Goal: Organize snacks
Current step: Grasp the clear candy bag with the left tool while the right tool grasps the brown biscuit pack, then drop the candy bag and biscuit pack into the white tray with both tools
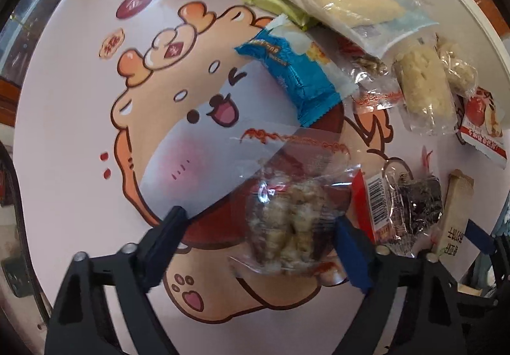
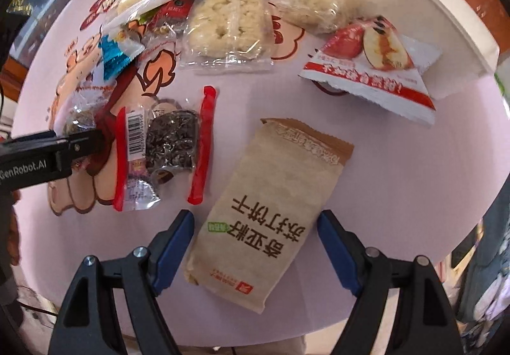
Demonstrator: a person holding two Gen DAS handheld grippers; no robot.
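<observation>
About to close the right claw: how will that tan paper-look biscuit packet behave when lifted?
The tan biscuit packet lies flat and looks evenly filled, so it is probably fairly stiff. Its matte wrapper should grip well. Biscuits inside could crack if the right claw, now open astride it, squeezes hard.

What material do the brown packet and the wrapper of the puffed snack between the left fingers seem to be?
Brown packet: looks like matte kraft paper, dull and glare-free, though it may be paper-look film. Puffed snack wrapper: clear glossy plastic film, with contents visible and bright reflections.

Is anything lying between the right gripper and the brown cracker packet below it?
Nothing visible. The right gripper stands open straddling the brown cracker packet, which lies alone on the pink mat; the nearest snack, a red-edged packet, lies clear to its left.
</observation>
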